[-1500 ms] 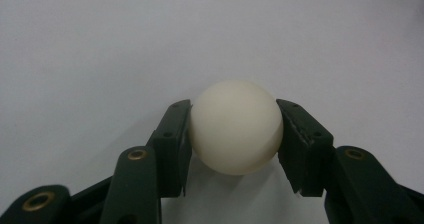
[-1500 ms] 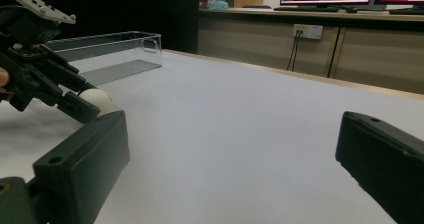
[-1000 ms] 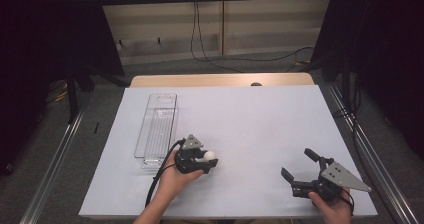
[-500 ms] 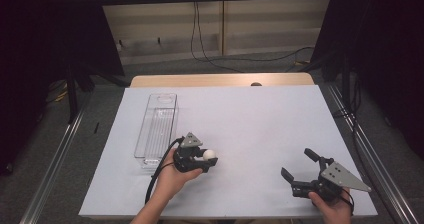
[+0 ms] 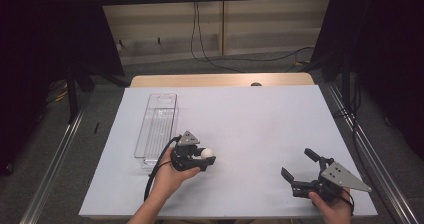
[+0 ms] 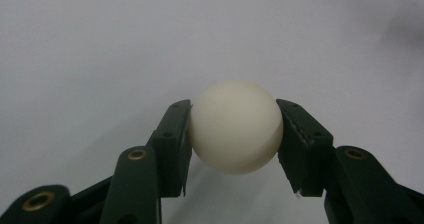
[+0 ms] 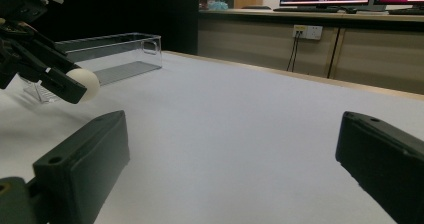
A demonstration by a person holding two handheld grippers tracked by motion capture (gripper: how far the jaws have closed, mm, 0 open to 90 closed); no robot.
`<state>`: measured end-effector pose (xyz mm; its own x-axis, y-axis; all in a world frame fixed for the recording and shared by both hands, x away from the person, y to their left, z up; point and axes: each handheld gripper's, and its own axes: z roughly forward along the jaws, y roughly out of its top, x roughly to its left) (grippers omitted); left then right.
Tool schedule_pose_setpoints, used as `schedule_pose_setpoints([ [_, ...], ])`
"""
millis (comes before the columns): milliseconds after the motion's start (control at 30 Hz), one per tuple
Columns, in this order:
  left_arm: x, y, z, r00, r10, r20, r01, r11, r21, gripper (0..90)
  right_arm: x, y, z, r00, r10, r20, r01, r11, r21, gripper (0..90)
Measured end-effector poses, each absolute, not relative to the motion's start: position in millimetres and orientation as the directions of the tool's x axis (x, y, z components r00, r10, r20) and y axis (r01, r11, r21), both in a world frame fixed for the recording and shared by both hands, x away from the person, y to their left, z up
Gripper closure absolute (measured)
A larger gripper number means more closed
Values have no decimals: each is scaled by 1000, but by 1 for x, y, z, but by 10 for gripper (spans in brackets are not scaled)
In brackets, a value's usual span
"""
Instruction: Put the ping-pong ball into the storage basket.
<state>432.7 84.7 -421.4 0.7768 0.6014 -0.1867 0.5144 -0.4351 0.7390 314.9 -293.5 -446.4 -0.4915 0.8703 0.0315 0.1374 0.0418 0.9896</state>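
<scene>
A small white ball (image 5: pixel 208 153) is clamped between the black jaws of my left gripper (image 5: pixel 205 157), just above the white table and right of the near end of a clear plastic bin (image 5: pixel 143 134). In the left gripper view the ball (image 6: pixel 235 126) sits squarely between the two pads, which press on its sides. My right gripper (image 5: pixel 298 164) rests low at the table's front right, open, with nothing between its jaws. From the right gripper view, the ball (image 7: pixel 86 84) and the bin (image 7: pixel 115 54) show at the far left.
The long clear bin lies lengthwise on the left half of the white table sheet (image 5: pixel 260 119). A wooden strip (image 5: pixel 220 79) runs along the far edge. Metal rails (image 5: pixel 55 159) flank both sides of the table.
</scene>
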Motion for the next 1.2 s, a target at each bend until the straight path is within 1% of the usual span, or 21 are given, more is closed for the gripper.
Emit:
schedule_pose_setpoints([
  [267,434,87,-417,781,592,-198,518,-437,735,511,316,-294,-447,-499,866,29,135,44,990,4],
  [367,435,88,-415,781,596,-188,516,-445,732,511,316,-294,-447,-495,869,29,134,43,990,4],
  [400,435,89,-415,781,592,-201,520,-438,733,511,316,-294,-447,-495,868,30,134,43,990,4],
  [467,435,89,-414,778,598,-190,519,-443,732,511,316,-294,-447,-494,869,26,135,47,990,4],
  [533,435,89,-413,779,594,-201,523,-438,731,511,316,-294,-447,-494,869,26,134,47,990,4],
  [1200,437,96,-404,769,607,-203,533,-433,727,511,316,-293,-447,-496,868,28,140,47,989,4],
])
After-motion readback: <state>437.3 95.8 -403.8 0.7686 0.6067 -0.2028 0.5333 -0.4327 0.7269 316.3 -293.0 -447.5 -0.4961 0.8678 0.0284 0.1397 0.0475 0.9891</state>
